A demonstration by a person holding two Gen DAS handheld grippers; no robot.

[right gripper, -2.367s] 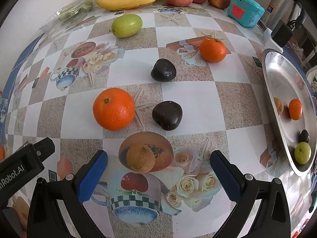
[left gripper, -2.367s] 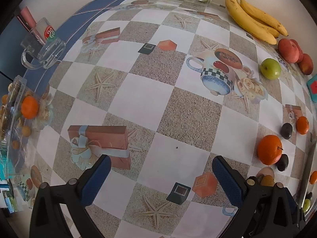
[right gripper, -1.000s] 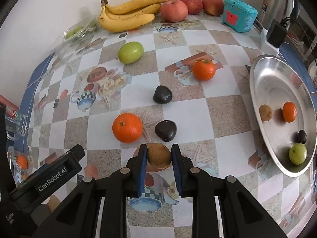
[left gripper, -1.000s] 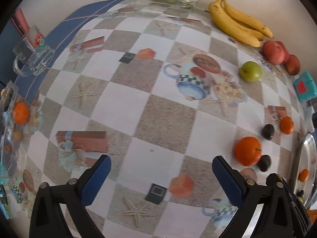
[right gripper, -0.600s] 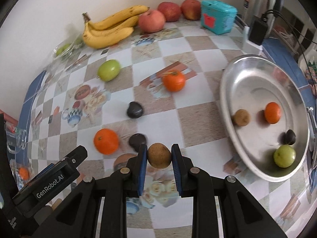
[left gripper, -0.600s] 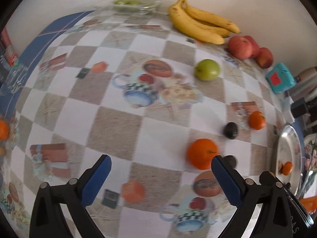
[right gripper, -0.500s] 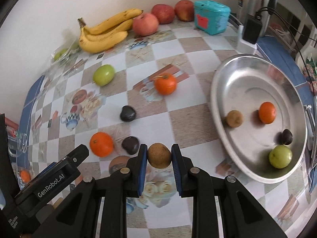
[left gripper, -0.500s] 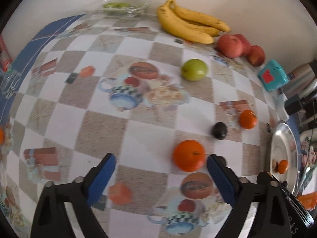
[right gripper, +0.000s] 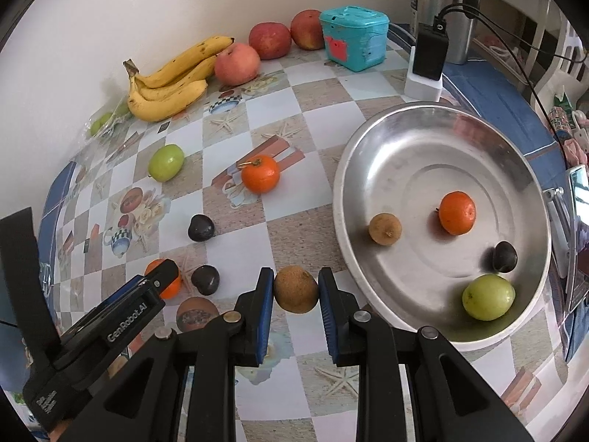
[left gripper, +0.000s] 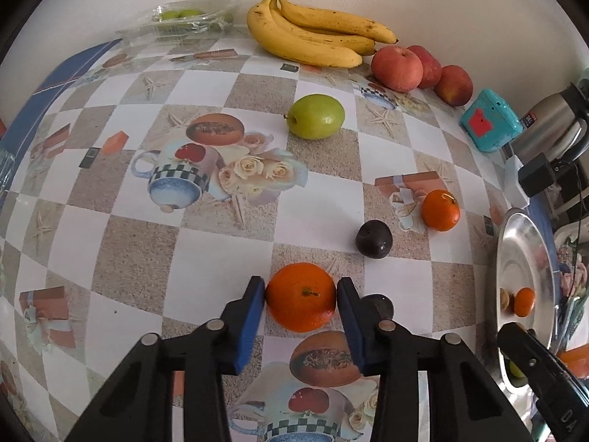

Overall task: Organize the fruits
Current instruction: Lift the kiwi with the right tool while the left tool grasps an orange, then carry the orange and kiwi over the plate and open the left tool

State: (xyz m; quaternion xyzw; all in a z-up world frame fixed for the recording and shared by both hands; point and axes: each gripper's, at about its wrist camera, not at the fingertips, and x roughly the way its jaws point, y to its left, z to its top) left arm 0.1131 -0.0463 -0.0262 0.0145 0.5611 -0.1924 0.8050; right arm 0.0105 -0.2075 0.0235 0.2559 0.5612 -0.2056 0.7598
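1. The left gripper (left gripper: 300, 293) is closing its jaws around a large orange (left gripper: 300, 296) that sits on the bench (left gripper: 221, 246); the blue pads (left gripper: 254, 302) stand at the fruit's two sides and look to be touching it
2. A dark plum (left gripper: 381, 304) lies just beside that gripper's right finger, and another dark plum (left gripper: 373, 238) sits a little further off, near a small orange (left gripper: 440, 210)
3. The right gripper (right gripper: 296, 289) is narrowed to its tightest and clamps a brown round fruit (right gripper: 295, 289) between its pads, above the bench and just beside the rim of the metal tray (right gripper: 386, 154)
4. In the tray lie a second brown fruit (right gripper: 385, 229), an orange (right gripper: 456, 212), a dark plum (right gripper: 504, 256) and a green fruit (right gripper: 488, 297), all apart from one another
5. A green fruit (left gripper: 316, 116) rests alone on the bench, while bananas (left gripper: 313, 37) and red apples (left gripper: 397, 68) sit along the wall, near a teal box (left gripper: 491, 121)
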